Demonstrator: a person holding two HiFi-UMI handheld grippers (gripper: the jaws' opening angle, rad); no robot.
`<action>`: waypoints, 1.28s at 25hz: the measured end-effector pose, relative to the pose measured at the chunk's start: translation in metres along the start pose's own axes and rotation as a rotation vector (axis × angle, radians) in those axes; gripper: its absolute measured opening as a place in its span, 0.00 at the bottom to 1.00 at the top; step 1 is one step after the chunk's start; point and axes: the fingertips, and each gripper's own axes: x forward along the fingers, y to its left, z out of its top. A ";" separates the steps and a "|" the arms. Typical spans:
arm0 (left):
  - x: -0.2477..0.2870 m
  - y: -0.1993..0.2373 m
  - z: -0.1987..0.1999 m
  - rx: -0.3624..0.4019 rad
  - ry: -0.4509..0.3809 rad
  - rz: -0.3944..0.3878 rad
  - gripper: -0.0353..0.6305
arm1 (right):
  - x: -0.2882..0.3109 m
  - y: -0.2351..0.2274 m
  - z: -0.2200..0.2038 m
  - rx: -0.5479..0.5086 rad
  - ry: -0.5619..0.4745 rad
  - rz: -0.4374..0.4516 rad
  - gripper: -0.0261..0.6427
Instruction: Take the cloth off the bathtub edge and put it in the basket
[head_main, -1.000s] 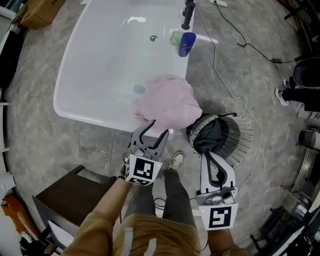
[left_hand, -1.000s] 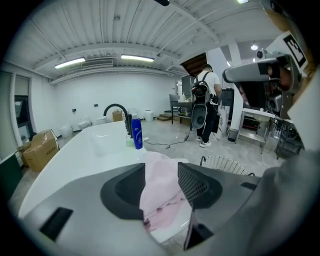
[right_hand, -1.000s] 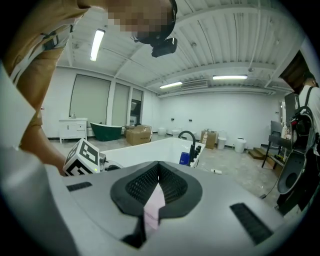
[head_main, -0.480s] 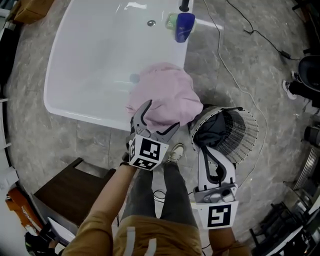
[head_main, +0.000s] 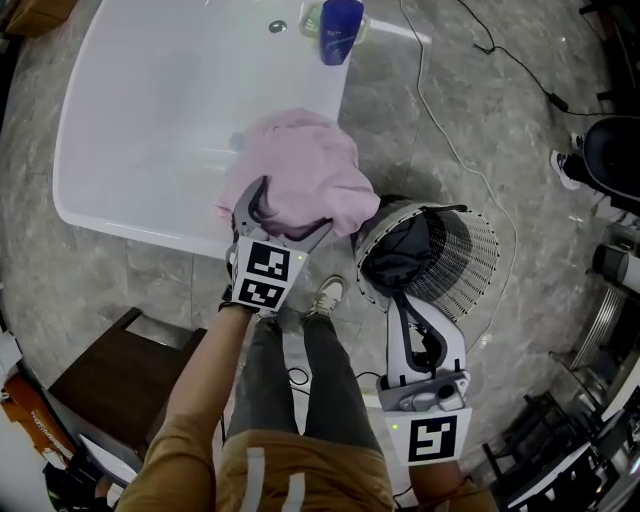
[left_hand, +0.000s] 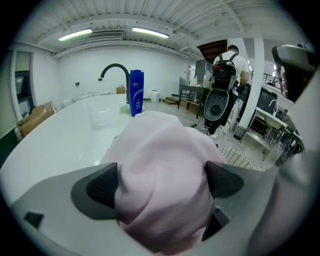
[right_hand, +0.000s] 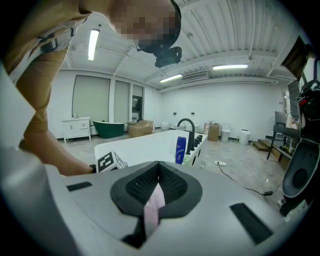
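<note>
The pink cloth (head_main: 300, 185) lies bunched over the near rim of the white bathtub (head_main: 130, 120). My left gripper (head_main: 287, 215) is open wide at its near edge. Its jaws have just been opening, and the cloth (left_hand: 165, 175) fills the space between the two pads. The round wire basket (head_main: 470, 260) stands on the floor right of the tub, with dark fabric (head_main: 395, 255) inside. My right gripper (head_main: 398, 300) is shut, its tips at the basket's near rim. In the right gripper view its pads (right_hand: 157, 187) meet, with nothing held.
A blue bottle (head_main: 340, 30) and a black faucet (right_hand: 187, 125) stand at the tub's far end. A dark wooden cabinet (head_main: 110, 370) is at the lower left. A cable (head_main: 450, 150) runs across the stone floor. My shoe (head_main: 322, 295) rests below the tub rim.
My left gripper has moved forward and down onto the pink cloth, and its jaws have spread from nearly closed to wide. The right gripper has crept toward the basket rim.
</note>
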 end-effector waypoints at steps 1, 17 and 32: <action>0.000 -0.001 0.000 -0.011 -0.008 0.003 0.87 | -0.001 -0.002 -0.001 0.001 0.002 -0.001 0.05; -0.100 0.014 0.075 -0.026 -0.245 0.102 0.13 | -0.013 0.000 0.037 0.006 -0.064 -0.022 0.05; -0.313 0.007 0.218 -0.030 -0.519 0.131 0.12 | -0.075 0.041 0.170 -0.039 -0.213 -0.052 0.05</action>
